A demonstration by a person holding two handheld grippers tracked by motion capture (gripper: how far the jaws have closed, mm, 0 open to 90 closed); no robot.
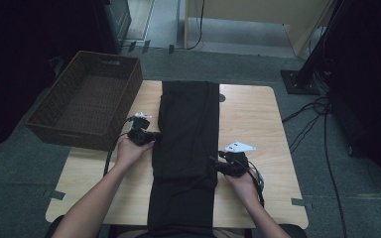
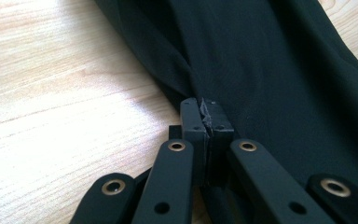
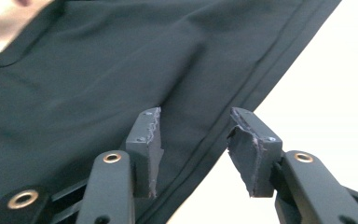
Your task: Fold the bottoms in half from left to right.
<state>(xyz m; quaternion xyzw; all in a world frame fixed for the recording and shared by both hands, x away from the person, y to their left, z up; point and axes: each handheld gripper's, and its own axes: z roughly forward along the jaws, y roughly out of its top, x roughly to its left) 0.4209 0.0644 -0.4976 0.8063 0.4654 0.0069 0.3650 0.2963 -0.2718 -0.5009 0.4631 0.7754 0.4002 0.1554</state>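
- A long black garment (image 1: 186, 139), apparently trousers, is laid flat down the middle of a light wooden table (image 1: 258, 119); its long axis runs from the person's edge to the far edge, and its near end hangs over the near edge.
- The left gripper (image 1: 151, 136) is placed at the garment's left edge, about midway along its length. In the left gripper view the jaws are pressed together on a pinch of the cloth's (image 2: 261, 60) edge, which is drawn into a small ridge towards them.
- The right gripper (image 1: 217, 166) is placed at the garment's right edge, somewhat nearer the person than the left. In the right gripper view its jaws are spread, straddling the stitched hem (image 3: 242, 98) without yet closing on it; the grey pads (image 3: 249, 149) are seen to be worn and ragged.
- The cloth lies directly between the two grippers, so a grasp on the right hem is judged to be the step on which any lift or fold turns.
- The fabric is thin, matt and limp, with soft creases.
- A dark woven basket (image 1: 87, 99) is set at the table's far left corner, its bottom bare.
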